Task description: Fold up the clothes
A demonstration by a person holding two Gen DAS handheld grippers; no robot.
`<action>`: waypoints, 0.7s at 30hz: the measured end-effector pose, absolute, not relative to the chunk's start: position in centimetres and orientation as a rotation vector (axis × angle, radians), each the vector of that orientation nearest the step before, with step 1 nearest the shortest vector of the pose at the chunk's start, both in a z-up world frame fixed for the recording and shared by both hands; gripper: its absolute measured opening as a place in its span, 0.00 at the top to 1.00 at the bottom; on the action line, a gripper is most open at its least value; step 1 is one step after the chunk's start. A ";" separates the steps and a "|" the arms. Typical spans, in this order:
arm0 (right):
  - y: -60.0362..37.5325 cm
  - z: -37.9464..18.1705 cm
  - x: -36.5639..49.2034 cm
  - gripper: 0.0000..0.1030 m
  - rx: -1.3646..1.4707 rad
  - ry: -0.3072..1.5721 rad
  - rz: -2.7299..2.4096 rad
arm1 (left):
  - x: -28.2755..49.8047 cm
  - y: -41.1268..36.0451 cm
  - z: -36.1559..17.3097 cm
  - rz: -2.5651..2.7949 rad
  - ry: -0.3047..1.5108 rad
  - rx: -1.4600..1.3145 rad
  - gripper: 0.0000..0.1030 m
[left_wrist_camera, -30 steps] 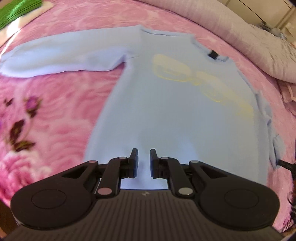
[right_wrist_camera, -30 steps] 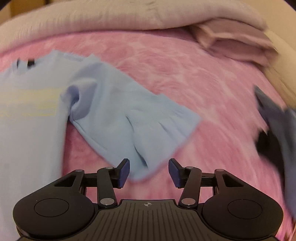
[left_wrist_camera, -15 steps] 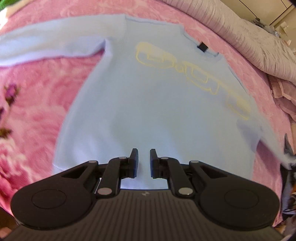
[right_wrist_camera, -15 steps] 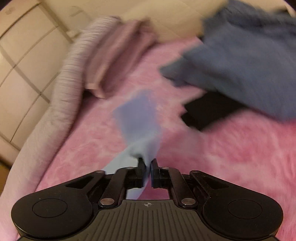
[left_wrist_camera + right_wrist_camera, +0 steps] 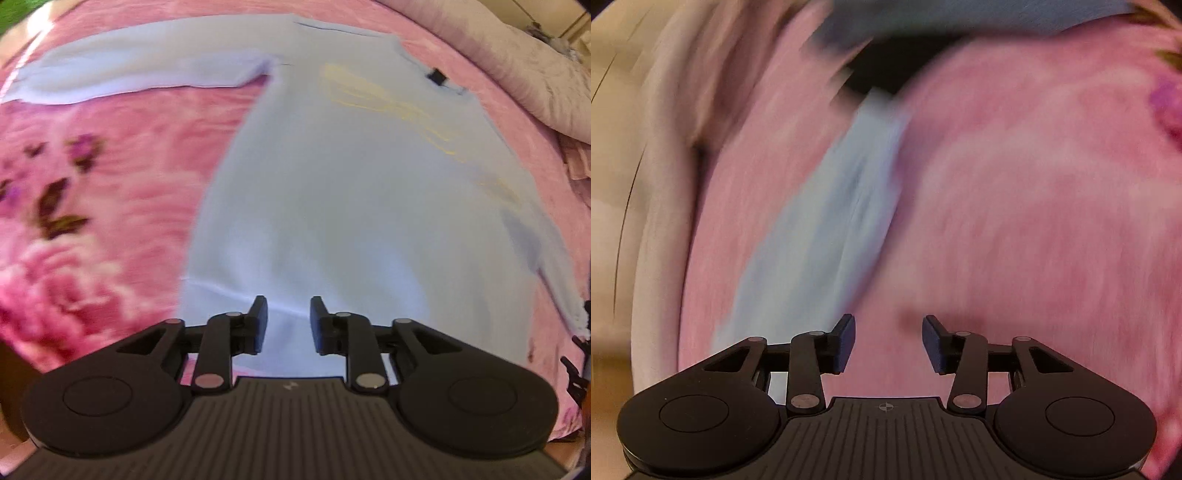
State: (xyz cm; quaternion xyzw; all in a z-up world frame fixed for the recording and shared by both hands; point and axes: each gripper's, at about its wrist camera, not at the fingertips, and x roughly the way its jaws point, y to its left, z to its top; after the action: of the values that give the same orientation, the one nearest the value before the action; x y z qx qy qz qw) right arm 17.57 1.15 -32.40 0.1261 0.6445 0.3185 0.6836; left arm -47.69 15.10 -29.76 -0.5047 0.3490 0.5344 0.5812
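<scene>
Sweater [image 5: 351, 192], pale blue, lies spread face up on the pink blanket [image 5: 122, 155]; it fills the centre of the left wrist view, collar toward the upper right, hem at the bottom by the fingers. One sleeve [image 5: 147, 70] stretches flat toward the upper left. In the right wrist view the other sleeve [image 5: 831, 214] runs as a blurred blue band from lower left up to centre.

Left gripper [image 5: 285, 321]: jaws opening, nothing pinched between them, only hem cloth lying beneath. Right gripper [image 5: 888, 341]: jaws opening too, bare blanket in the gap, sleeve just to the left of its left finger and not held. Both claws released.

Step in hand, as I read it: body smoothed, sleeves laid out, first fold not yet made.

Advice:
- Let the motion blur settle before you commit the right claw; the view is too smeared to judge the sleeve edge.
- Take the sleeve near its cuff, pinch one layer only, keep the blanket pile out of the bite.
- Carry it low across the chest so the cloth drags flat rather than balloons.
- Keep your left claw near the hem to pin the body while the sleeve travels.
- Mind the dark clothes [image 5: 908, 40] at the top of the right view; keep the cuff clear of them.
</scene>
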 end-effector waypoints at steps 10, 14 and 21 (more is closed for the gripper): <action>-0.7 -32.9 2.6 0.57 -0.090 1.617 1.019 | -53.4 14.8 -32.4 1.245 0.752 -1.288 0.69; -0.8 -32.5 0.8 0.59 -0.090 1.579 0.987 | -54.2 15.1 -34.7 1.216 0.705 -1.320 0.73; -1.3 -27.5 -4.6 0.98 -0.220 1.318 1.039 | -57.0 14.0 -32.1 1.056 0.580 -1.258 0.95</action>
State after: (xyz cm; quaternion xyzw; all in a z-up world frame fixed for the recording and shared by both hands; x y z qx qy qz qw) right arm -4.63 -1.33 -27.48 -0.0974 0.5830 0.4595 0.6629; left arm -57.05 13.96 -32.11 -0.5525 0.2549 0.4639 0.6438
